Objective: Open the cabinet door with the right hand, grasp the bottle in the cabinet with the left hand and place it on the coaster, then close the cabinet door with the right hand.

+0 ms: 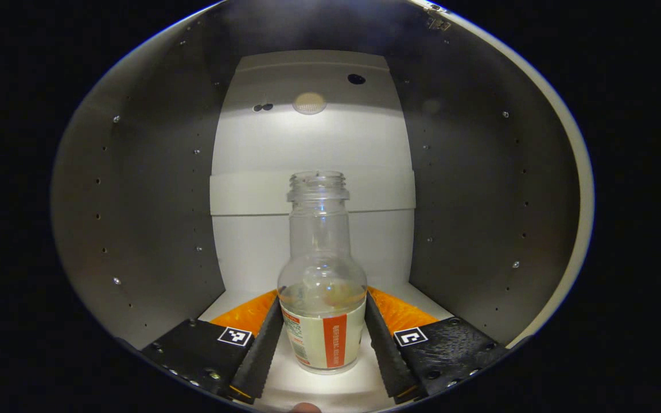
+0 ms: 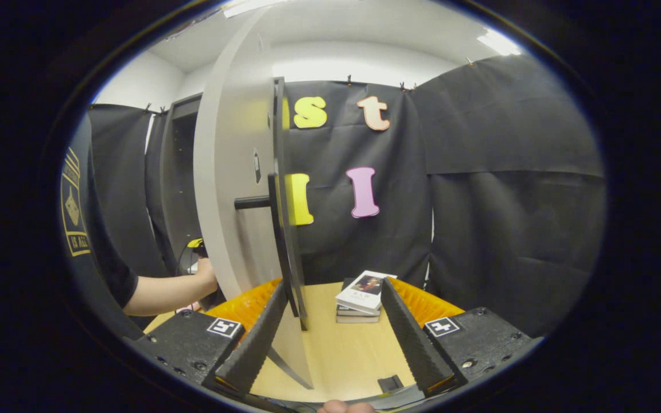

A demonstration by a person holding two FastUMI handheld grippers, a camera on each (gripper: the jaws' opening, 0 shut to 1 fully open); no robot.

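Note:
A clear, uncapped bottle [image 1: 322, 287] with a white and orange label stands on the cabinet floor [image 1: 330, 390], a little liquid in it. My left gripper [image 1: 323, 321] reaches into the cabinet, and its fingers [image 1: 261, 350] press the bottle's lower body from both sides. In the right gripper view the cabinet door [image 2: 233, 201] stands open, seen almost edge-on, with its black bar handle [image 2: 282, 229] facing me. My right gripper [image 2: 333, 321] is open; the handle's lower end hangs just inside its left finger [image 2: 256, 338].
Grey side walls [image 1: 152, 218] and a white back panel [image 1: 313, 143] close in around the bottle. A person's forearm [image 2: 164, 293] reaches into the cabinet [image 2: 181, 172]. A stack of books [image 2: 365, 295] lies on the wooden table [image 2: 342, 350]. A small dark piece [image 2: 391, 383] sits near its front edge.

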